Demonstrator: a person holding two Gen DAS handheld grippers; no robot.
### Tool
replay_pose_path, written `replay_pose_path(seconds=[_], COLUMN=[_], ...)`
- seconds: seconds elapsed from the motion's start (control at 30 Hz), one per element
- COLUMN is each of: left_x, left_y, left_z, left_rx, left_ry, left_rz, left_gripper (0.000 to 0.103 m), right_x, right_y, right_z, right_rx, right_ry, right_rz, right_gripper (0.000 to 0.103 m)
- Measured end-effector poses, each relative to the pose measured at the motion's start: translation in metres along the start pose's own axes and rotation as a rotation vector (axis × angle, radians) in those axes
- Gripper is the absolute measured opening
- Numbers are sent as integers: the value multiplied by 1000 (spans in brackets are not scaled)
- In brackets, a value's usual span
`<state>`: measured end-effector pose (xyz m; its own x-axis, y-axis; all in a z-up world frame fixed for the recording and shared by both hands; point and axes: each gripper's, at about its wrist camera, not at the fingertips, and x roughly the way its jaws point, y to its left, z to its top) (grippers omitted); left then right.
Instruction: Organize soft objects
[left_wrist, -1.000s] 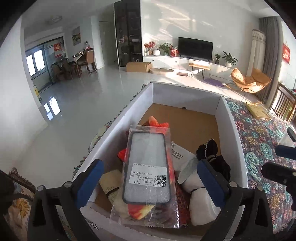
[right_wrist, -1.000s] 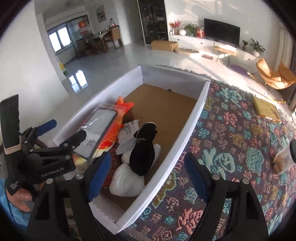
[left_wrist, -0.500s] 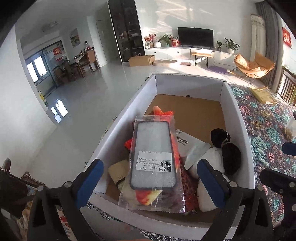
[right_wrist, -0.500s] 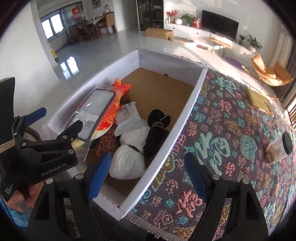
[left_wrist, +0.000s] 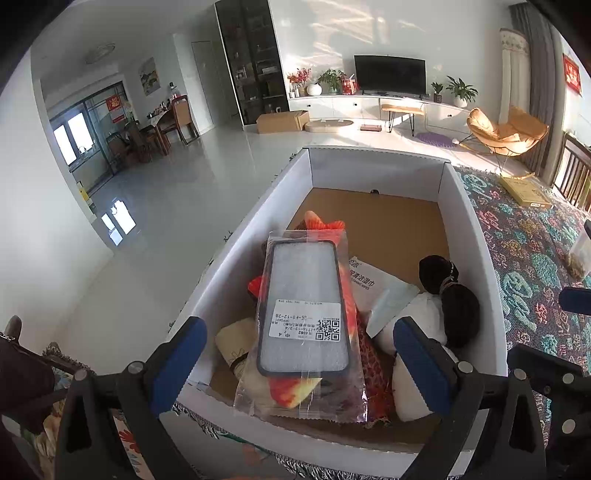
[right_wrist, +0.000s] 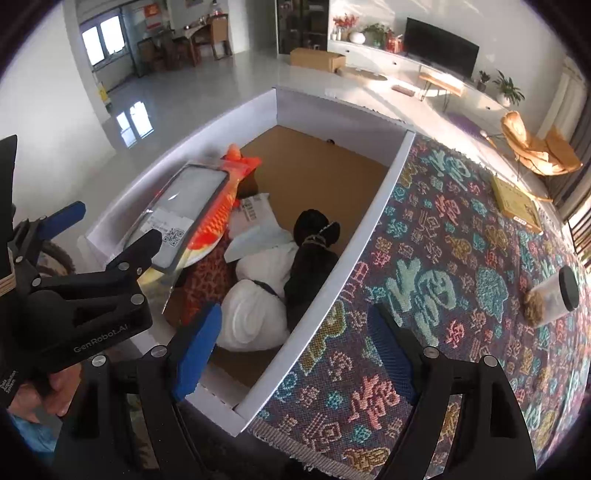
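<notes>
The soft toys and the bagged phone case lie in the white box. Both grippers' fingers are released, holding nothing. The task seems nearly finished.

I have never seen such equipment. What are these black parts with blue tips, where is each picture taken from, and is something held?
No robot: a person holds one handheld tongs in each hand, each carrying a wide-angle camera looking along its blue-padded fingers. The left tongs are open over a white cardboard box; the right tongs are open above the box's right wall. Nothing is held. In the box lie a dark phone case in clear plastic wrap atop an orange plush fish, and a white and black plush toy. The box stands on a patterned woven cloth.
</notes>
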<state>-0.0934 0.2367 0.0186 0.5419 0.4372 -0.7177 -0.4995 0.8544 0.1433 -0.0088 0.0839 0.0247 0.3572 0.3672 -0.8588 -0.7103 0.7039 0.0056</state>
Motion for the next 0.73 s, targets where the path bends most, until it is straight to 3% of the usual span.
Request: replay_pose_path(seconds=[0.6,0.73], left_x=[4,-3], left_y=[-1,-2], left_z=[-2,-4], left_rx=[-4,-1], left_ry=[-4,-43], left_rz=[23,37], left_gripper=[101,101], right_x=[1,-1], right_y=[2,0], right_z=[-2,-5], right_rx=[-10,-3], right_ry=[-1,-12], right_rz=[-2,9], right_gripper=[83,83])
